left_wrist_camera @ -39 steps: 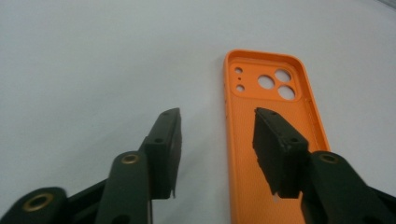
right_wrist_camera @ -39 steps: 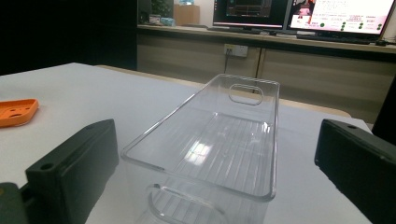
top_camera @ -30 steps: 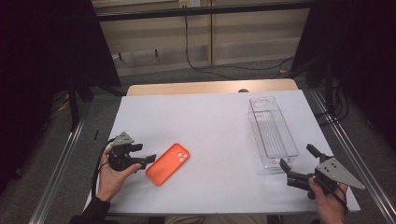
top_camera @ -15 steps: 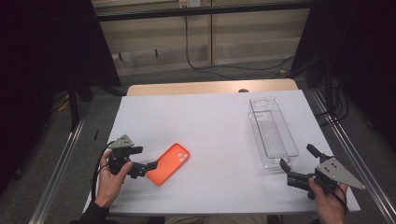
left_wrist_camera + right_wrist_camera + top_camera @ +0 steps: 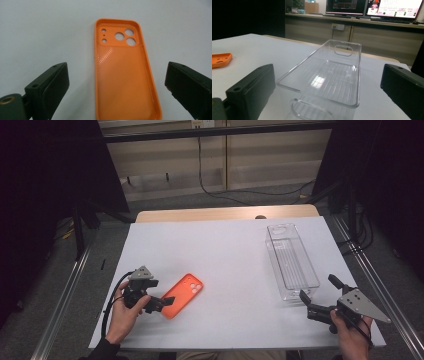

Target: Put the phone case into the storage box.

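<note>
**Mia:** What is the biggest thing here?

**Ben:** The white table (image 5: 225,255). It is flat and smooth, so things can lie still on it.

**Mia:** And next?

**Ben:** The clear plastic bin (image 5: 291,261), at about 3 o'clock on the table. It is long and thin, with see-through walls, small ridges on its floor and a handle hole in each end. It stands open side up, so I think something could be dropped in.

**Mia:** Is anything in it?

**Ben:** No, it looks bare inside.

**Mia:** What is the orange thing?

**Ben:** An orange phone case (image 5: 183,295), at about 8 o'clock. It lies hollow side up, with round camera holes at the far end. It has tiny dots inside and a raised rim. It looks soft and bendy.

**Mia:** What are the hands doing?

**Ben:** The left gripper (image 5: 117,86) points at the case's near end. Its black jaws are spread wide, one on each side of the case, not touching it. I think it is lined up to pinch the case.

**Mia:** And the other?

**Ben:** The right gripper (image 5: 328,90) waits at about 5 o'clock, just beside the bin's near end. Its jaws are spread wide too and hold nothing.
</note>
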A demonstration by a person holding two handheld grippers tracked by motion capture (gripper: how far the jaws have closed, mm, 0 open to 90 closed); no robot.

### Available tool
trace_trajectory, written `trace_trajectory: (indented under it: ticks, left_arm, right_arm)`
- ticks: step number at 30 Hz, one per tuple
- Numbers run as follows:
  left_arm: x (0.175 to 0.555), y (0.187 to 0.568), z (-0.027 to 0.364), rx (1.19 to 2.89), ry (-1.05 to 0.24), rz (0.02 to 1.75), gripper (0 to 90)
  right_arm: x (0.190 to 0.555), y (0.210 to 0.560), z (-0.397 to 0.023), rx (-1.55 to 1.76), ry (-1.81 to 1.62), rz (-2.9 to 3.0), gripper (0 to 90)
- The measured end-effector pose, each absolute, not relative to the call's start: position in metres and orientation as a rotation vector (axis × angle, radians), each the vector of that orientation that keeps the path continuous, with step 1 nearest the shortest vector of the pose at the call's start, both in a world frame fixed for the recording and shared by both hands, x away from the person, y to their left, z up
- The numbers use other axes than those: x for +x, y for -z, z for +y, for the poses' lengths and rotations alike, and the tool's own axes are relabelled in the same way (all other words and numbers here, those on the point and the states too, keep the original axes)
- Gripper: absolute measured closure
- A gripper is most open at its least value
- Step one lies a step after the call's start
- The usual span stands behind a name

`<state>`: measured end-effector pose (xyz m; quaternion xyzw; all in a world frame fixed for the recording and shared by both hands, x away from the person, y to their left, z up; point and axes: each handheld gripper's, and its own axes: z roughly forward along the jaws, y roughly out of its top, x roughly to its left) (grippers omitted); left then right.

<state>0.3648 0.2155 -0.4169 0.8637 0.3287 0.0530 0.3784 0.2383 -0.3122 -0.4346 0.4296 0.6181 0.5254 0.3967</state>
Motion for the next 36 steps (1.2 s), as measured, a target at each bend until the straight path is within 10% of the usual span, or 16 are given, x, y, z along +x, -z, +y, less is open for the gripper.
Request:
trace_trajectory:
  ticks: [36]
  left_arm:
    - [0.39, 0.436, 0.169, 2.404, -0.036, 0.834, 5.4]
  right_arm:
    - [0.238, 0.435, -0.312, 1.09, -1.331, 1.567, 0.0]
